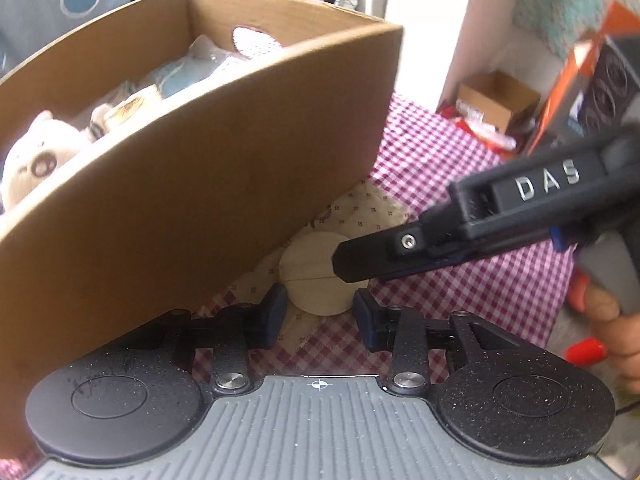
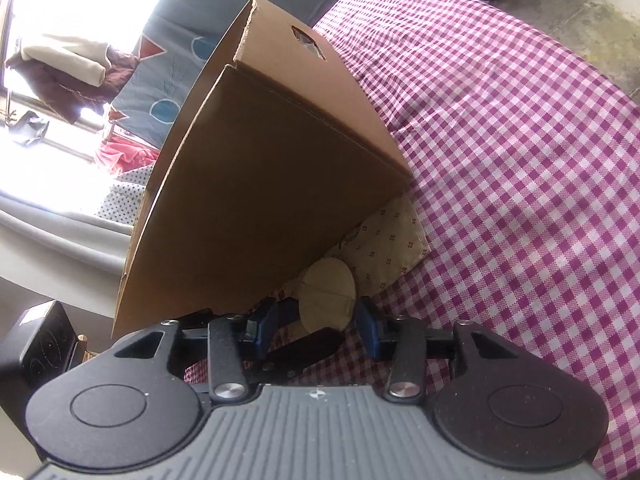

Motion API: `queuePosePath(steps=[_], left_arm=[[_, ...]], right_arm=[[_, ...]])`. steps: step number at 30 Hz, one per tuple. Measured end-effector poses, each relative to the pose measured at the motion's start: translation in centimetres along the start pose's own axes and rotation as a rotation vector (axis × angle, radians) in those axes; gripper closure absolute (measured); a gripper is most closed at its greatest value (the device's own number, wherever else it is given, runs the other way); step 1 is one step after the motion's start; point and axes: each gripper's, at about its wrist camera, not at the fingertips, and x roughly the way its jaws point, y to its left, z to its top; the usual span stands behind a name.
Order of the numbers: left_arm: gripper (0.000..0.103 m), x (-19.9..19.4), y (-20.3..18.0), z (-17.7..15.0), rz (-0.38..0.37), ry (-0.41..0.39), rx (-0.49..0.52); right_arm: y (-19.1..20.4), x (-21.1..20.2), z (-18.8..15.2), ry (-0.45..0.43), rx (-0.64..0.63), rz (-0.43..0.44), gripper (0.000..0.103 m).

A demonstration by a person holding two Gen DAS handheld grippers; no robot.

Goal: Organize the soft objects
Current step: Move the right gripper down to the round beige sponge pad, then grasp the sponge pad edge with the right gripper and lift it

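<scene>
On my left I see one cardboard box (image 1: 192, 168) standing on the checked cloth (image 1: 460, 280), its long side running away from me toward the upper right, with an oval handle hole (image 1: 256, 42) in the far end wall. I count three soft toys inside it: a cream one with a snout (image 1: 38, 160) nearest the left edge, a tan-and-white one (image 1: 124, 110) behind it, and a pale blue one (image 1: 188, 68) further along. Just right of the box's near corner lies one flat cream pouch with small red flowers (image 2: 394, 240), partly tucked under the box, its long axis pointing away along the box wall; a round beige flap (image 1: 316, 276) sits at its near end. My left claw (image 1: 320, 312) is low over that flap, its blue pads on either side; I cannot tell if they press it. My right claw (image 2: 316, 320) frames the same flap from its own side, and I cannot tell whether it grips either. In the left view, the right claw's black finger (image 1: 360, 258) lies across the flap, with a hand (image 1: 608, 320) with red nails behind it.
</scene>
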Motion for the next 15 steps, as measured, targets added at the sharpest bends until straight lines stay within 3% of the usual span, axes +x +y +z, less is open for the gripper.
queuePosePath(steps=[7, 15], left_arm=[[0.07, -0.4, 2.0, -0.3, -0.057, -0.018, -0.077], [0.069, -0.3, 0.7, -0.6, -0.039, -0.022, 0.001]], right_arm=[[0.3, 1.0, 0.7, -0.006, -0.003, 0.006, 0.054], [0.9, 1.4, 0.9, -0.025, -0.02, 0.019, 0.051]])
